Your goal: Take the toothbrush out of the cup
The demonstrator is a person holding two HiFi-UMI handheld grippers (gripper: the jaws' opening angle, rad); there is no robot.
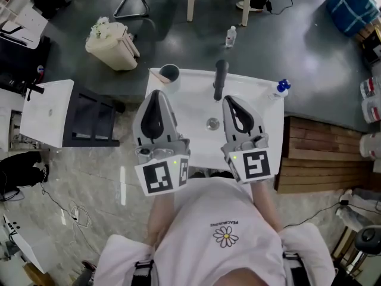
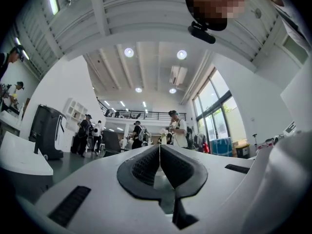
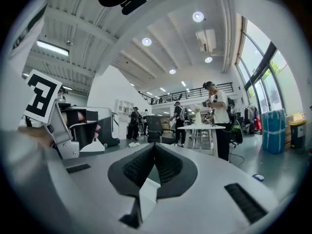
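A grey cup stands on the back left corner of the white sink, and a light toothbrush leans out of it to the left. My left gripper is held above the sink's left half, short of the cup, its jaws pressed together with nothing between them. My right gripper hovers over the right half, likewise shut and empty. In the left gripper view the left gripper points up at the hall and ceiling; in the right gripper view the right gripper does the same. Neither view shows the cup.
A black faucet rises at the sink's back middle, with the drain in front of it. A blue-capped bottle sits at the back right corner. A cream bin stands on the floor beyond, a wooden pallet to the right.
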